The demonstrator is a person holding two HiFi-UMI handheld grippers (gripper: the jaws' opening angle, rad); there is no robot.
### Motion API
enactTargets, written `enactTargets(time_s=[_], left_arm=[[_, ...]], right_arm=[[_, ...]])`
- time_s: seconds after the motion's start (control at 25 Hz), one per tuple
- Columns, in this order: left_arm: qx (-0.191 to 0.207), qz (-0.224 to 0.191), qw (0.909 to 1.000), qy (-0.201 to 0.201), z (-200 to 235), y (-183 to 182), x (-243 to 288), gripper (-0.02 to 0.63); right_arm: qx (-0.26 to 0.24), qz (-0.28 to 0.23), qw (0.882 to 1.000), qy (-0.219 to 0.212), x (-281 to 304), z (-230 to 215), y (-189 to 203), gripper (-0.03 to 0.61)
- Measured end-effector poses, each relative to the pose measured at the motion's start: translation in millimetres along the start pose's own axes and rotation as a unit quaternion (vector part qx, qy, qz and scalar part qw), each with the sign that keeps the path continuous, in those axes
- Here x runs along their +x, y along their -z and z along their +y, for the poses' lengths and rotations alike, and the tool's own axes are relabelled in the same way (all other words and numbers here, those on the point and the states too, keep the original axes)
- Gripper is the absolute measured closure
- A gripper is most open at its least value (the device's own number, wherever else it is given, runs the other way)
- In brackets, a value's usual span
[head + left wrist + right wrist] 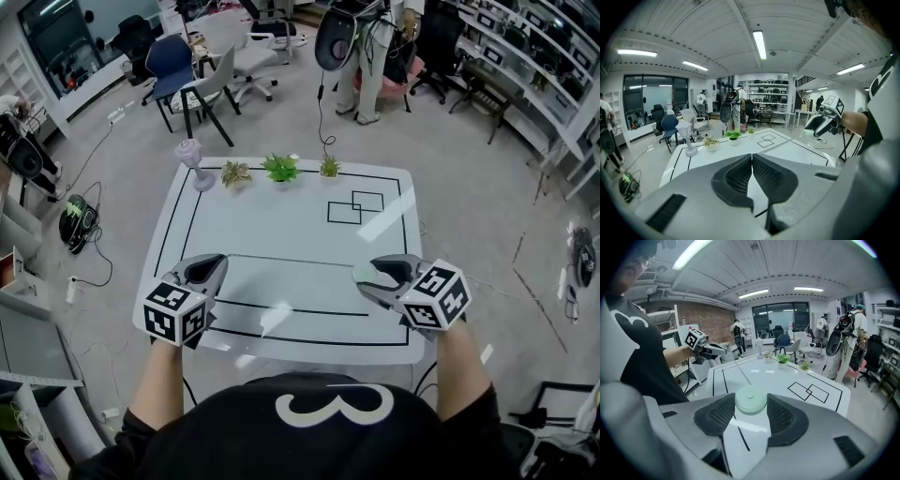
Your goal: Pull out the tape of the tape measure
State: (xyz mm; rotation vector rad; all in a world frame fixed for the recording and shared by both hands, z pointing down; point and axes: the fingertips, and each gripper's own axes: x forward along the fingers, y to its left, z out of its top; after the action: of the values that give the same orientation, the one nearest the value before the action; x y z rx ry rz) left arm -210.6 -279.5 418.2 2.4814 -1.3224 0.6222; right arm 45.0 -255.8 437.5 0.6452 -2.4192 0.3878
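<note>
A round pale green tape measure (750, 400) sits between the pads of my right gripper (751, 409), which is shut on its case. In the head view that gripper (367, 272) hovers over the right front of the white table (281, 225). My left gripper (217, 262) is at the left front, jaws closed together (752, 158). A thin tape (295, 261) stretches between the two gripper tips, and the right gripper view shows it as a pale line (740, 369) leading to the left gripper (705, 348). The tape's end is hidden inside the left jaws.
A small white lantern figure (192, 159) and three little potted plants (280, 168) line the table's far edge. Two overlapping black squares (356, 206) are drawn at the far right. Office chairs (178, 70) and a standing person (370, 66) are beyond the table.
</note>
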Motion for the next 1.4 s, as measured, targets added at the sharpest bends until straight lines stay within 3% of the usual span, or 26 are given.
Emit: enactTargets(time_s=[0.24, 0.52, 0.88, 1.4], left_arm=[[-0.029, 0.015, 0.9992, 0.022, 2, 22, 25, 0.601], [0.003, 0.062, 0.9978, 0.024, 4, 65, 52, 0.603], [0.008, 0.119, 0.9924, 0.029, 5, 112, 80, 0.601], [0.032, 0.164, 0.9856, 0.027, 13, 144, 107, 0.601]], right_arm=[[0.035, 0.024, 0.998, 0.035, 23, -17, 25, 0.361], [0.058, 0.064, 0.994, 0.073, 62, -31, 62, 0.360], [0.052, 0.104, 0.989, 0.090, 91, -36, 97, 0.360], [0.048, 0.115, 0.988, 0.090, 108, -41, 117, 0.360]])
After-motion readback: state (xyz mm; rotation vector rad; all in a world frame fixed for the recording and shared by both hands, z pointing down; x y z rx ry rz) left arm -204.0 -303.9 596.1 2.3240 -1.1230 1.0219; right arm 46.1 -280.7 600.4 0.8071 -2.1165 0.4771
